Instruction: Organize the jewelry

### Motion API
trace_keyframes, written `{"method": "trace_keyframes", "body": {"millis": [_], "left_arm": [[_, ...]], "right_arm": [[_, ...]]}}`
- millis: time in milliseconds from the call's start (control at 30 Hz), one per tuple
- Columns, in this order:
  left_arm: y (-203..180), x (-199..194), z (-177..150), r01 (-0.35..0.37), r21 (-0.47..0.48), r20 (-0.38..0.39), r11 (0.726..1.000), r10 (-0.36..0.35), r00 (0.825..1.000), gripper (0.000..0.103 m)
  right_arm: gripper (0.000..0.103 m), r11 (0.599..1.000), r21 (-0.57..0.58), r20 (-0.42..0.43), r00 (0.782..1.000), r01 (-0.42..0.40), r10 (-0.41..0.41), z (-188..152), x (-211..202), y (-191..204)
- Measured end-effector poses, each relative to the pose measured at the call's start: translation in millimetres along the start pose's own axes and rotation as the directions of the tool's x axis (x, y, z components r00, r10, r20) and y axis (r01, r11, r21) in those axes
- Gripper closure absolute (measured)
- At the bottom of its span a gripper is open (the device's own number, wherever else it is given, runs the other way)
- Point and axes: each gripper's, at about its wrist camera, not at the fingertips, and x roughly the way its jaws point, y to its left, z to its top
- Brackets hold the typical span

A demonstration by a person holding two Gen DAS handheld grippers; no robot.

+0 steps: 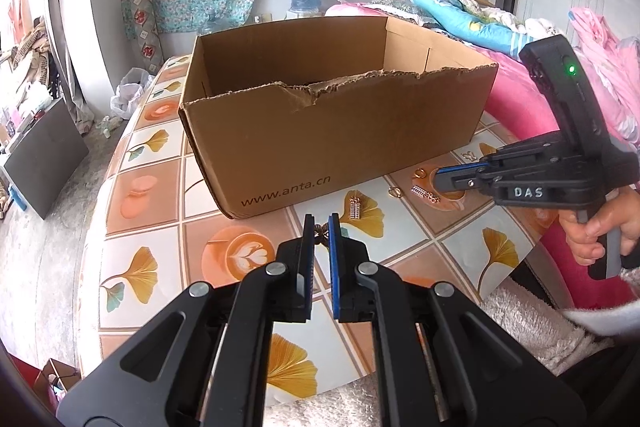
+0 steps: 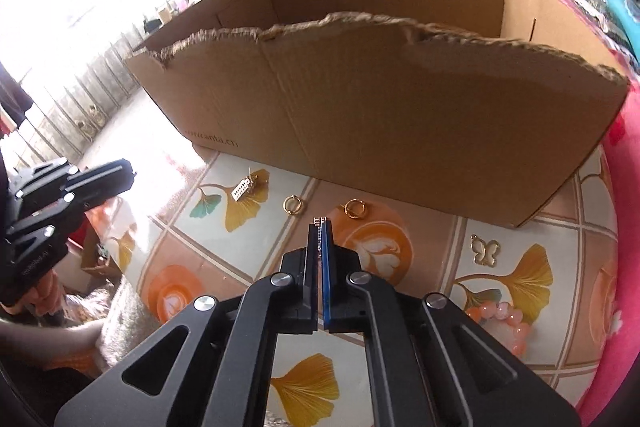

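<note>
An open cardboard box (image 1: 320, 131) stands on the patterned tablecloth; it also shows in the right wrist view (image 2: 400, 107). My left gripper (image 1: 321, 223) is shut on a small coppery jewelry piece (image 1: 321, 231) just in front of the box. My right gripper (image 2: 319, 225) is shut on a thin silvery ladder-like piece (image 2: 318, 223); it also shows in the left wrist view (image 1: 438, 183). On the cloth lie two gold rings (image 2: 294, 205) (image 2: 354, 207), a small rectangular pendant (image 2: 243, 187), a butterfly charm (image 2: 485, 250) and a pink bead bracelet (image 2: 500, 319).
The table (image 1: 132, 187) drops off at the left to the floor. A bed with pink and blue bedding (image 1: 460, 11) lies at the right. A fluffy white cloth (image 1: 532, 323) covers the near edge.
</note>
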Motion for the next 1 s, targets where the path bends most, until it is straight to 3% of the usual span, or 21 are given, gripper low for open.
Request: {"method": "trace_keyframes", "body": {"millis": [133,233,333,500,667,700,733,833,1000], "left_arm": [[2,-4,2,0.002,-0.002,0.014,1.0,-0.002,1.0,0.097],[2,-5,4,0.008,-0.002,0.02,1.0,-0.008,1.0,0.097],[3,-3,4,0.016,-0.003,0.019,1.0,-0.016,1.0,0.097],[1,-4,2,0.021,-0.001,0.015,1.0,-0.021,1.0,0.097],[3,-4,1,0.012,0.001,0.011,1.0,-0.012,1.0,0.097],[3,-4,1,0.01,0.0,0.011,1.0,-0.01,1.0,0.097],[4,-5,1,0.009,-0.002,0.012,1.0,-0.009,1.0,0.097],[6,-5,0,0.008,-0.007,0.015,1.0,-0.008,1.0,0.097],[8,-9,2,0.008,-0.005,0.025,1.0,-0.007,1.0,0.097]], "right_arm": [[0.102,0.996,0.066,0.064,0.996,-0.065,0.061,2,-36,-10],[0.102,0.996,0.068,0.095,0.994,-0.063,0.056,2,-57,-12],[0.101,1.0,0.015,0.065,0.998,-0.02,0.019,7,-53,-6],[0.085,0.996,-0.078,-0.014,0.999,0.048,-0.05,6,-22,11],[0.086,0.978,-0.176,-0.059,0.99,0.113,-0.124,-3,7,28],[0.091,0.976,-0.184,-0.062,0.99,0.116,-0.129,-3,6,29],[0.098,0.977,-0.182,-0.067,0.99,0.113,-0.127,-3,5,30],[0.098,0.981,-0.167,-0.074,0.991,0.101,-0.114,-5,-1,30],[0.098,0.999,-0.043,-0.035,0.999,0.024,-0.025,-2,-24,14]]}}
